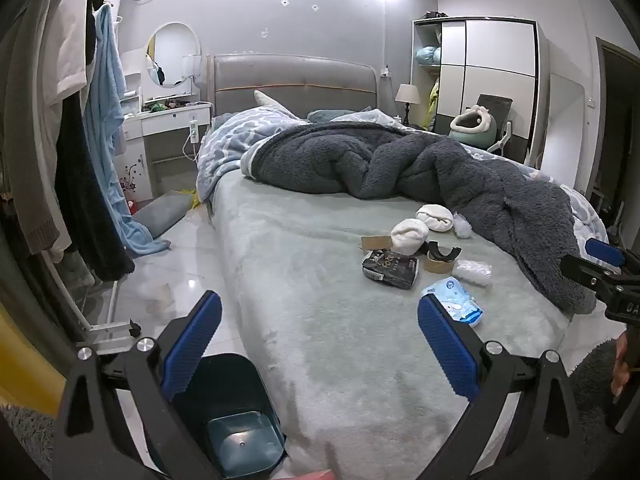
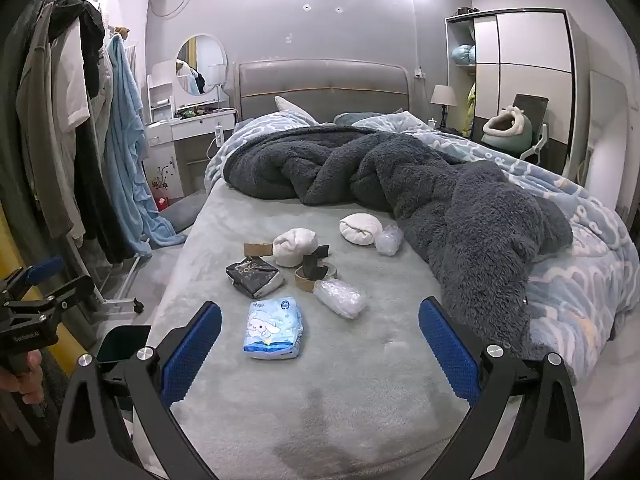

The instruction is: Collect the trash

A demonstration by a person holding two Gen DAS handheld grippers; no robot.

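Note:
Litter lies on the grey-green bed sheet: a blue cartoon tissue pack, a black packet, a brown tape roll, a clear plastic wad, a cardboard scrap and a second plastic wad. A dark teal bin stands on the floor by the bed's near corner, under my left gripper. My left gripper is open and empty. My right gripper is open and empty, just short of the tissue pack.
Two rolled white socks lie among the litter. A dark fleece blanket is heaped across the bed. A clothes rack with hanging clothes stands at the left, a wardrobe at the back right.

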